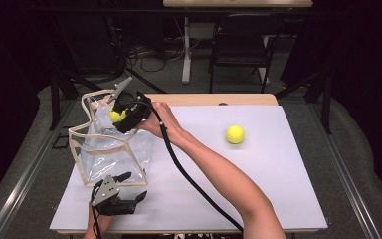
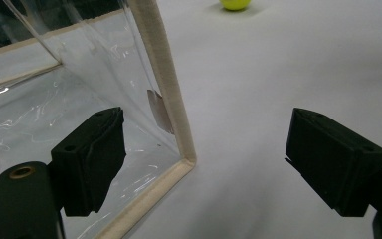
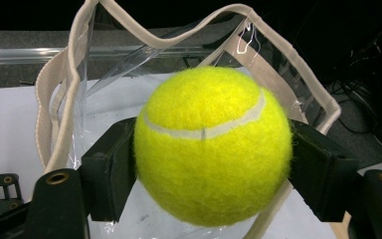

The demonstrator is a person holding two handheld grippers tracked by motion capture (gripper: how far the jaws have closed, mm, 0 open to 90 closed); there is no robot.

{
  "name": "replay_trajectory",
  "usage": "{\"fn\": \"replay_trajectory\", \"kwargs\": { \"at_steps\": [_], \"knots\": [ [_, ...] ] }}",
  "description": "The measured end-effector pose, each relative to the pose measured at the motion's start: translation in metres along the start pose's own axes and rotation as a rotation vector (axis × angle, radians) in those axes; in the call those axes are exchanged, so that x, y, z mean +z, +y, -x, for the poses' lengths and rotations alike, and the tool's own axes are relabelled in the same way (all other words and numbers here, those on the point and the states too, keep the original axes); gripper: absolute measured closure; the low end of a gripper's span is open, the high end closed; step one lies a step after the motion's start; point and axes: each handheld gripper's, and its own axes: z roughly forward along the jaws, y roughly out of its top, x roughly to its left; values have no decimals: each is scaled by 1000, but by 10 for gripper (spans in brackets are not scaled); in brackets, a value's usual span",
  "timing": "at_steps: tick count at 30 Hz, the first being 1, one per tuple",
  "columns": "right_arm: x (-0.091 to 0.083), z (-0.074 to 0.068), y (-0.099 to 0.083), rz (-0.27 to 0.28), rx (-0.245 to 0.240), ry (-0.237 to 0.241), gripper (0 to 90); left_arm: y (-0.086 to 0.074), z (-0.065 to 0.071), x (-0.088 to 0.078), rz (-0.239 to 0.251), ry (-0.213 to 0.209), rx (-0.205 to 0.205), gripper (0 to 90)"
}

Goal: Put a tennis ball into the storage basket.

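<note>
Holding my right gripper (image 3: 206, 174) clamped on tennis ball (image 3: 211, 147) over clear bag (image 1: 110, 154) | left gripper (image 2: 219, 164) agape beside bag | risk: floppy rim deflecting ball

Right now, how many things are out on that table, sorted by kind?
Tennis balls: 2, one on the table, one held in the right gripper over the bag
Clear plastic bags: 1
Handheld grippers: 2, the right one and the left gripper, which is open
Total: 5
</note>
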Motion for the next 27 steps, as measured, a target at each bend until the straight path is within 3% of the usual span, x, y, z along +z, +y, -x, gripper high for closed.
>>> {"fn": "replay_trajectory", "kwargs": {
  "at_steps": [13,27],
  "knots": [
    [8,-2,-2,-38,1,7,248,0,0,-1,2,5,3,160],
    [-18,5,-10,67,51,30,40,0,-1,-2,2,7,7,160]
  ]
}}
